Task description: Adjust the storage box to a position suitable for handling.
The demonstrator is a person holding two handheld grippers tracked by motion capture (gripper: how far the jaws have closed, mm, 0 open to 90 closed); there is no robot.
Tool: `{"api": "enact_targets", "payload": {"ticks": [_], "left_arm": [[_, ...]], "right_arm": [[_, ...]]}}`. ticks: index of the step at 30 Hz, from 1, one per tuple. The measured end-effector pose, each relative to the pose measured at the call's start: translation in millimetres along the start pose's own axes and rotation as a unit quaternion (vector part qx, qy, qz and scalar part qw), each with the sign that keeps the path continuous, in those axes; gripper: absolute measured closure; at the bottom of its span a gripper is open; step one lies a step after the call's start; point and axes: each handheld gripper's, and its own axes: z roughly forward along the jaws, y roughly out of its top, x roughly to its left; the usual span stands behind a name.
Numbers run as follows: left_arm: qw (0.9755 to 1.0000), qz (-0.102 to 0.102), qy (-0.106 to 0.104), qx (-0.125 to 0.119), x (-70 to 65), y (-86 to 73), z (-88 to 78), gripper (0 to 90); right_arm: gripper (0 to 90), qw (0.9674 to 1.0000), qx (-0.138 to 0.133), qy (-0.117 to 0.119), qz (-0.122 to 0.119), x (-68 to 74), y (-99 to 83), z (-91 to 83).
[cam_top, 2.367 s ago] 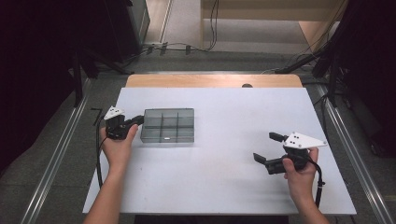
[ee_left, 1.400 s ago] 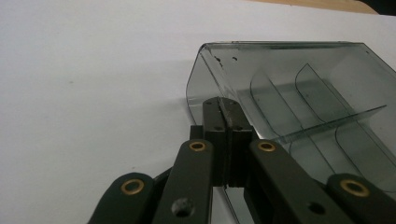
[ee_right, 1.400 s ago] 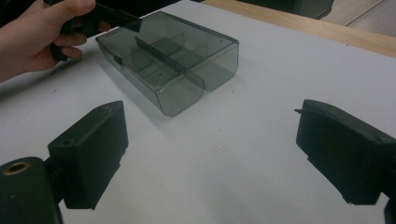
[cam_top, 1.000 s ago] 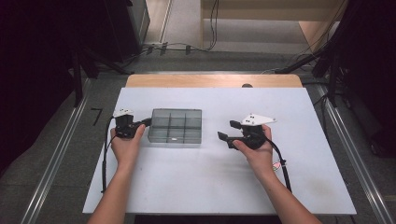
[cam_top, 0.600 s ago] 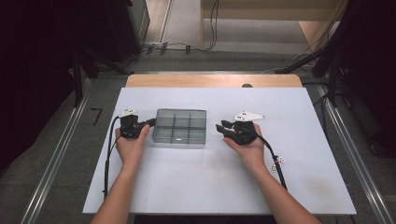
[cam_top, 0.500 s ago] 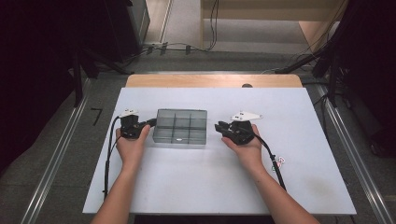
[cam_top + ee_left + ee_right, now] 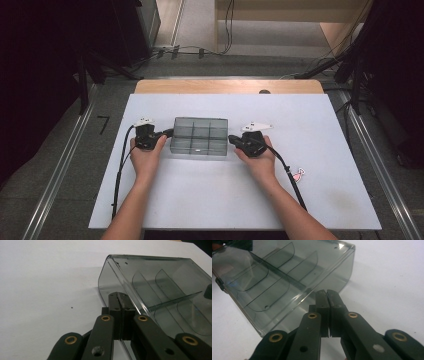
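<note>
Your two hands hold the grippers on either side of the smoky divided box (image 7: 199, 136), probably to steady or shift it. The left gripper (image 7: 119, 298) is fully closed, its tips against the box's left end wall, gripping nothing. The right gripper (image 7: 327, 295) has just closed – nothing is between its pads – and its tips meet the right end wall. The box lies on the white table (image 7: 310, 200). Beyond the box is a wooden edge (image 7: 225, 86), then grey floor with cables (image 7: 185, 49).

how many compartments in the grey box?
6 in the grey box, judged from the high view: three along the far row, three along the near row. All look empty; some dividers are faint through the tinted plastic.
</note>
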Motion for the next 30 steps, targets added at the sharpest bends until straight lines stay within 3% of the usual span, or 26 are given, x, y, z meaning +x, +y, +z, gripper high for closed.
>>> {"api": "enact_targets", "payload": {"ticks": [7,17,30], "left_arm": [[1.0,0.0,0.005,0.002,-1.6,0.0,0.2,89.5],[1.0,0.005,-0.003,0.007,-2.7,-0.6,0.1,89.8],[0.9991,0.016,-0.03,0.024,-12.1,-4.4,-1.6,90.0]], "right_arm": [[87.7,0.9998,0.015,-0.003,0.013,4.2,-3.9,-1.3],[87.9,0.9999,0.011,-0.001,0.006,18.2,-16.4,-13.2],[87.9,0.9999,0.011,-0.007,0.001,35.5,-36.8,-34.7]]}}
